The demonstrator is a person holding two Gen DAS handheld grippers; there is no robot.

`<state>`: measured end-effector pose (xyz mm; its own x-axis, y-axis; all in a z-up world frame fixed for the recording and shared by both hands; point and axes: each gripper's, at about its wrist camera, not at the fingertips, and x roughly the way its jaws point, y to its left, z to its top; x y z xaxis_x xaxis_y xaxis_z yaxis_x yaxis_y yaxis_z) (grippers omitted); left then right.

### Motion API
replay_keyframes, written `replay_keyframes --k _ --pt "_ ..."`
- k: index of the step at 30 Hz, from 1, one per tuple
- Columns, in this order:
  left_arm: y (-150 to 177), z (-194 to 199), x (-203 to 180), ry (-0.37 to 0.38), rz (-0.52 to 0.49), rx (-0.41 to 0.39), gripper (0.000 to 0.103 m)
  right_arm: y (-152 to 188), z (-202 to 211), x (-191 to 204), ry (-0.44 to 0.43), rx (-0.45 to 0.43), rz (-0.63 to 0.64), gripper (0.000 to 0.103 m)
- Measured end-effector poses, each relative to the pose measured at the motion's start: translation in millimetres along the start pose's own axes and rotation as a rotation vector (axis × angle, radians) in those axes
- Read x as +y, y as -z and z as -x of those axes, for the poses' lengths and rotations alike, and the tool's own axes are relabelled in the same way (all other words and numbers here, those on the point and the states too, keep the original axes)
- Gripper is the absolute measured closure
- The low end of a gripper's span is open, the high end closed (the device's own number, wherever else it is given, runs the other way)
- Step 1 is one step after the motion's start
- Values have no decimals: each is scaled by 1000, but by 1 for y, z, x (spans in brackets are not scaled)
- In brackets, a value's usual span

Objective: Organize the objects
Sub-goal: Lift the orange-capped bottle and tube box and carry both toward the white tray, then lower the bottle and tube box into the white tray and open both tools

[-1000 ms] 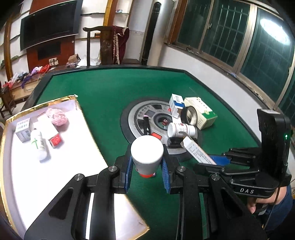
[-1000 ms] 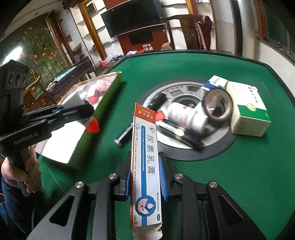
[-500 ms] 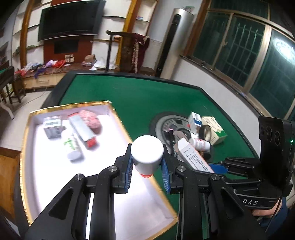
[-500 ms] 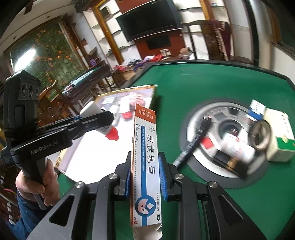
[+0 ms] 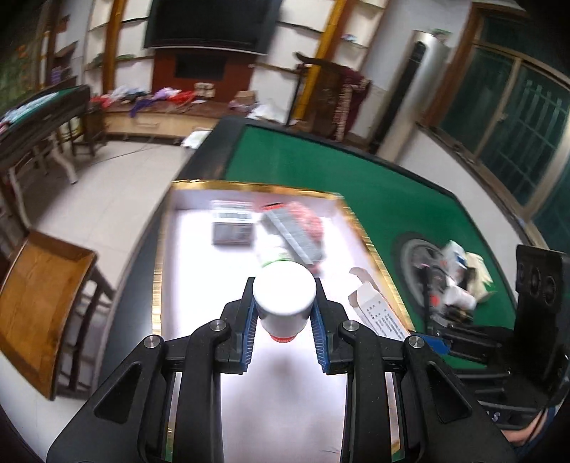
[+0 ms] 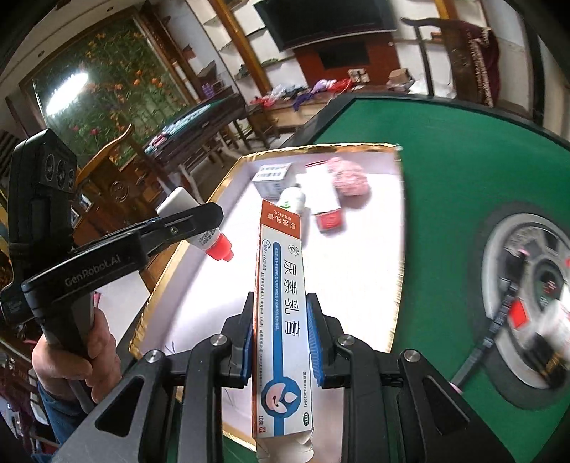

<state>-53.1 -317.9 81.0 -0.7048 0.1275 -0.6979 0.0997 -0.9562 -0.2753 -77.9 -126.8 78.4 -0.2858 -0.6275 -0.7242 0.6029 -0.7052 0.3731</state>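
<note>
Daylit room, overexposed white tray (image 5: 199, 356), motion blur throughout, fisheye-bent dark edges

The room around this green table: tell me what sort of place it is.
Most likely a home living room used for mahjong. The green felt table has a round centre console, a large wall television hangs over a cabinet, and a wooden chair stands nearby.

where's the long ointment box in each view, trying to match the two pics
Left wrist view: the ointment box shows only its open white end, right of centre, beside the white bottle in the left gripper.
Right wrist view: the ointment box fills the lower centre, clamped upright in the right gripper.
Shared landmark: the gold-rimmed white tray, under both grippers.
</note>
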Motion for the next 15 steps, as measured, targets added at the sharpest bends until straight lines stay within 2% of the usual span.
replay_keyframes --k 6,15 --pt "3 -15 16 -40 24 58 76 -15 -33 19 -17 50 16 79" --pt "3 -34 38 -73 71 117 76 -26 -69 31 17 105 27 79"
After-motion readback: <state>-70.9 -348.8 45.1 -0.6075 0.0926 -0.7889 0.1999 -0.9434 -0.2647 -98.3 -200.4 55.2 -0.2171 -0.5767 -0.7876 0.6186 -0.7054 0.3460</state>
